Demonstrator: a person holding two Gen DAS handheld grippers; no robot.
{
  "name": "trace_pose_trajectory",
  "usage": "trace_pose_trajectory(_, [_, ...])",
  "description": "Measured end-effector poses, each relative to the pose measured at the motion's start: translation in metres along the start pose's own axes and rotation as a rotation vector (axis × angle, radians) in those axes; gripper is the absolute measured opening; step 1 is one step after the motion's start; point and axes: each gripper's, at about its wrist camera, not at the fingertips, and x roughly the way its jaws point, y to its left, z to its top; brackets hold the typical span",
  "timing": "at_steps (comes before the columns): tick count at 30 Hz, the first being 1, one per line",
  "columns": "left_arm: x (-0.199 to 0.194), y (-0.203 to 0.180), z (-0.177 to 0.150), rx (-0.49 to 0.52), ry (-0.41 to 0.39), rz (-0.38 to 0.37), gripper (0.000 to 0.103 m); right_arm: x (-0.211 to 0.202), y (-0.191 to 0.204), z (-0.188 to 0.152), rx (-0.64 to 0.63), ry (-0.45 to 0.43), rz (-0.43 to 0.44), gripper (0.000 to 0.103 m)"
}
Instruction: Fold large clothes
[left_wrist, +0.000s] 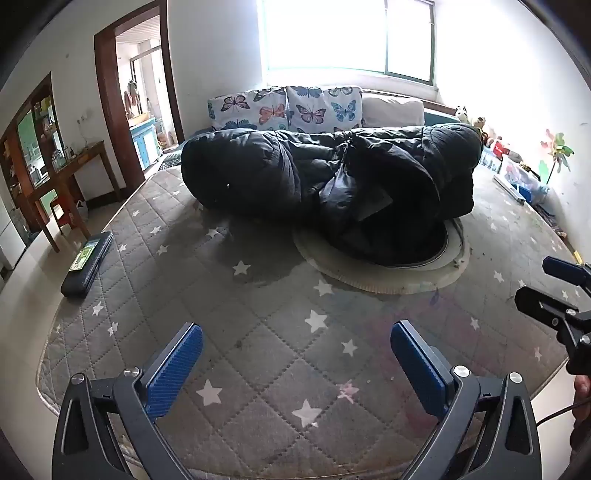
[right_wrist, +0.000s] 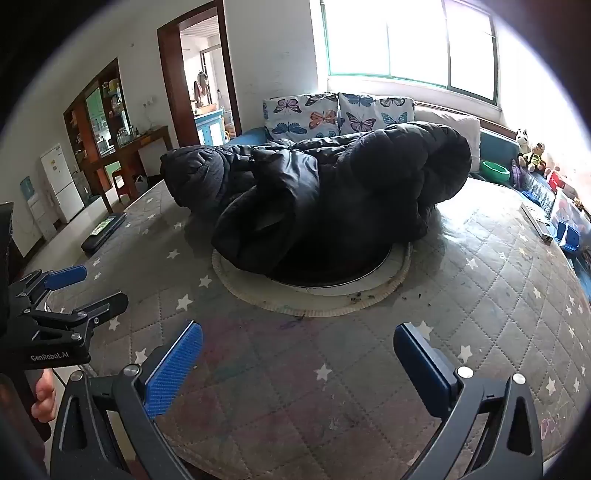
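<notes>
I hold my left gripper (left_wrist: 295, 354) and right gripper (right_wrist: 297, 356) side by side over the near part of the star-quilted counter (left_wrist: 258, 332), both spread wide and empty, angled down toward the work so I can reach in from two sides. The black puffer coat (left_wrist: 328, 177) lies in a rumpled heap well ahead, partly over a round mat (left_wrist: 388, 273), so I judge it first needs spreading flat.

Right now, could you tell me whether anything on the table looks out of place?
The black puffy coat lies bunched in a heap, partly covering the round mat. Dark crumbs are scattered along the mat's edge.
</notes>
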Motion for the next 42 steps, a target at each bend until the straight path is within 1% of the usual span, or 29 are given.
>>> trace_pose_trajectory(4, [0.002,0.002,-0.003,-0.019,0.020,-0.036,0.103,0.000,0.001,0.000,0.001,0.001,0.004,0.103])
trace_pose_trajectory(7, [0.002,0.003,-0.003,-0.026,0.030,-0.036,0.103,-0.002,-0.001,0.001,0.005,-0.001,0.004,0.103])
trace_pose_trajectory(14, [0.000,-0.004,-0.002,-0.002,0.027,-0.009,0.103,-0.004,0.001,0.003,0.019,-0.005,0.011,0.103])
trace_pose_trajectory(15, [-0.001,-0.004,-0.002,0.000,0.025,-0.005,0.103,-0.006,-0.008,-0.001,0.031,-0.014,0.023,0.103])
trace_pose_trajectory(24, [-0.002,-0.001,-0.002,0.002,0.031,0.010,0.103,-0.007,-0.007,0.000,0.021,-0.017,0.026,0.103])
trace_pose_trajectory(39, [0.001,-0.001,-0.001,-0.002,0.044,-0.003,0.103,-0.007,-0.005,-0.001,0.019,-0.016,0.026,0.103])
trace_pose_trajectory(42, [0.005,0.000,-0.001,-0.006,0.058,-0.009,0.103,-0.006,-0.005,-0.001,0.022,-0.012,0.026,0.103])
